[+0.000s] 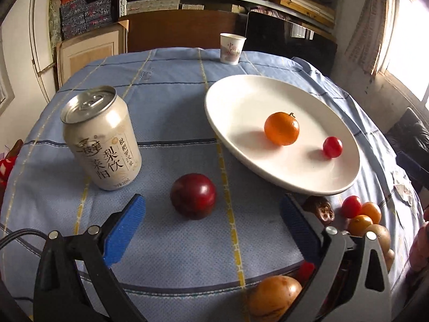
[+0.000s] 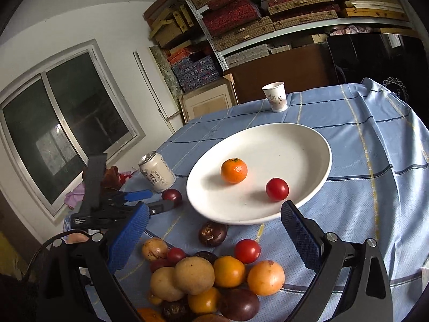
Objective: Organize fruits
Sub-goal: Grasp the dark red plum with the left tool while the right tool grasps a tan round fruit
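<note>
Heaped fruits (image 2: 214, 281) lie before the upward-facing plate (image 2: 308, 145).

I'm working in what looks like a storeroom doubling as a home room: metal shelving (image 2: 281, 26) stacked with woven and patterned gift boxes (image 2: 233, 13) (some spill onto the floor), a sliding window (image 2: 67, 123), and a worktop under a blue checked cloth (image 1: 174, 123).
</note>
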Motion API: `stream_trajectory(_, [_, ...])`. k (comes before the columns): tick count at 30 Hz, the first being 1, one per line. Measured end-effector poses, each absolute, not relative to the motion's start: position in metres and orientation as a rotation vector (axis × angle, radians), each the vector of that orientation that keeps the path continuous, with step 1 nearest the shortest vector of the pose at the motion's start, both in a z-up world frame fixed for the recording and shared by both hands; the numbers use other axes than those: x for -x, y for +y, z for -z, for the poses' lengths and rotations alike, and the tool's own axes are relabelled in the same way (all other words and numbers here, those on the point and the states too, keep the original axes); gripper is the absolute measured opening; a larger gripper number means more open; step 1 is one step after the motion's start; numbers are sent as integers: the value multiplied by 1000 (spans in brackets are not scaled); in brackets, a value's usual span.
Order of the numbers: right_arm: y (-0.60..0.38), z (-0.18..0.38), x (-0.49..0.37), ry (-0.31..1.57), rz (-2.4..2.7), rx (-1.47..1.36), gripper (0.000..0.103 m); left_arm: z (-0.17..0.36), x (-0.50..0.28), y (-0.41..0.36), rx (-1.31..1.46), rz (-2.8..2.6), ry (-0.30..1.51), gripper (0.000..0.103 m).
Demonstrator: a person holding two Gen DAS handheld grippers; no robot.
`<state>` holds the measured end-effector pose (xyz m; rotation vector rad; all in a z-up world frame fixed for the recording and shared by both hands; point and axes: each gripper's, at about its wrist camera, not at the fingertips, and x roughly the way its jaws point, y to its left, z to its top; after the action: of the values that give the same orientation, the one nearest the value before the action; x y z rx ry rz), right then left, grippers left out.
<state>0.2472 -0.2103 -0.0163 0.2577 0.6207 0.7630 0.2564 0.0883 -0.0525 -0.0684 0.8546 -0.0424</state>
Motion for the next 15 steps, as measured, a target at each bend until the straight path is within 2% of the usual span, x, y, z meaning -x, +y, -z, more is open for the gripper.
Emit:
stream_trajectory(2, [-213, 15, -245, 613, -760, -268, 99, 57, -259, 90, 69, 37, 868, 93])
stream_trajectory(6, [-215, 17, -246, 619, -754, -277, 99, 65, -267, 95, 93, 40, 909, 73])
stream_trajectory(15, [-210, 20, -247, 643, -767, -264, 99, 68, -278, 88, 33, 26, 899, 72])
